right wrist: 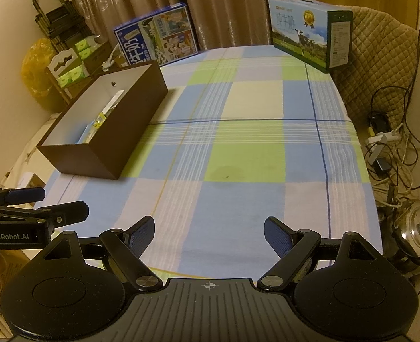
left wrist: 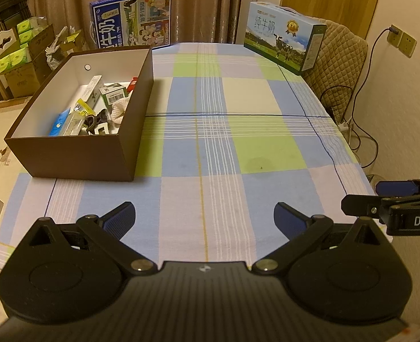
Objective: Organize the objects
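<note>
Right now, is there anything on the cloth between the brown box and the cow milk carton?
No, just bare checked cloth between the brown box and the cow milk carton. Both wrist views show it.

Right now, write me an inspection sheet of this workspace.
Surface: checked tablecloth, bare in the middle.
Job's things: brown box at the left holds small packets and oddments.
Clutter: two milk cartons at the far edge.
Grippers: left gripper and right gripper both open, empty, above the near edge.
Cables: tangled cords and a power strip on the floor, right.
Surroundings: curtains, padded chair, steel pot.
</note>
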Demonstrator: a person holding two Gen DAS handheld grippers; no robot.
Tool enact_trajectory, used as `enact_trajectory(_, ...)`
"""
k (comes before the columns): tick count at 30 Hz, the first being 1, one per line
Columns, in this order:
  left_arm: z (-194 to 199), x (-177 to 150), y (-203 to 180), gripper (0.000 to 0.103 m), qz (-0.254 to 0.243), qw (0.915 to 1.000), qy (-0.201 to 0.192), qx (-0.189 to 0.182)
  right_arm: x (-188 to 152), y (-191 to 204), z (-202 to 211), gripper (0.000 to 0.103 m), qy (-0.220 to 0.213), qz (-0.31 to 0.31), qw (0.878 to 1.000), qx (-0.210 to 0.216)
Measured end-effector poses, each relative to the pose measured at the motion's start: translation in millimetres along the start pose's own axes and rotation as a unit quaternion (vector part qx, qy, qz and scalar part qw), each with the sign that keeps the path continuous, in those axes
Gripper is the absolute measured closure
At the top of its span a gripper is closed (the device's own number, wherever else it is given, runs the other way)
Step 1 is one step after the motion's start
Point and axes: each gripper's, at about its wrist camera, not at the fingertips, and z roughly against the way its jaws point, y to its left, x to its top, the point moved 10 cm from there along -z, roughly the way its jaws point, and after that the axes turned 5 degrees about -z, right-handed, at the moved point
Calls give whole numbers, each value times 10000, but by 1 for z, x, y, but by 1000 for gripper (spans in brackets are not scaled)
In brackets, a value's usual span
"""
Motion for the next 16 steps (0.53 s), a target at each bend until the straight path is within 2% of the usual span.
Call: enact_trajectory(16,-4,1,4,1,39,10000,-15,2,4,3,-7,21,43,6,10000,40)
